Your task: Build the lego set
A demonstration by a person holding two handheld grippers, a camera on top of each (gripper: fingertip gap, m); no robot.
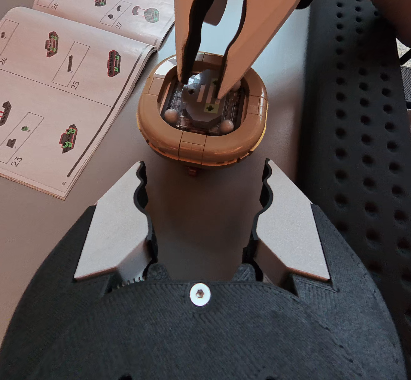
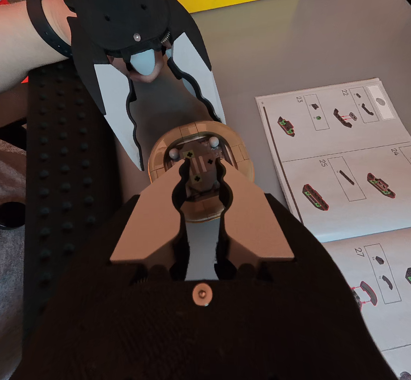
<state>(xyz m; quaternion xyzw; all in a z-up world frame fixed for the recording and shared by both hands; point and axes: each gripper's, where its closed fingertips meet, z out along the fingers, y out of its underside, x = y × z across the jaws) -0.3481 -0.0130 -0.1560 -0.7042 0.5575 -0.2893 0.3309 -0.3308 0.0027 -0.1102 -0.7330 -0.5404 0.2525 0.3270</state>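
While tan pot (image 1: 201, 144) holds brown insert (image 1: 200, 102) — right gripper (image 1: 200, 89) inside

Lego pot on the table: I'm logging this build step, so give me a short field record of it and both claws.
model: tan lego pot, upright on grey table
insert: dark piece with green connectors, inside the pot
right claw: tips in the pot opening, closed on the insert
left claw: open, empty, beside the pot
manual: open, alongside

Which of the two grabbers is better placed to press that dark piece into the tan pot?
Right, probably: the right gripper already straddles the dark piece inside the tan pot. The left gripper hangs open, short of it.
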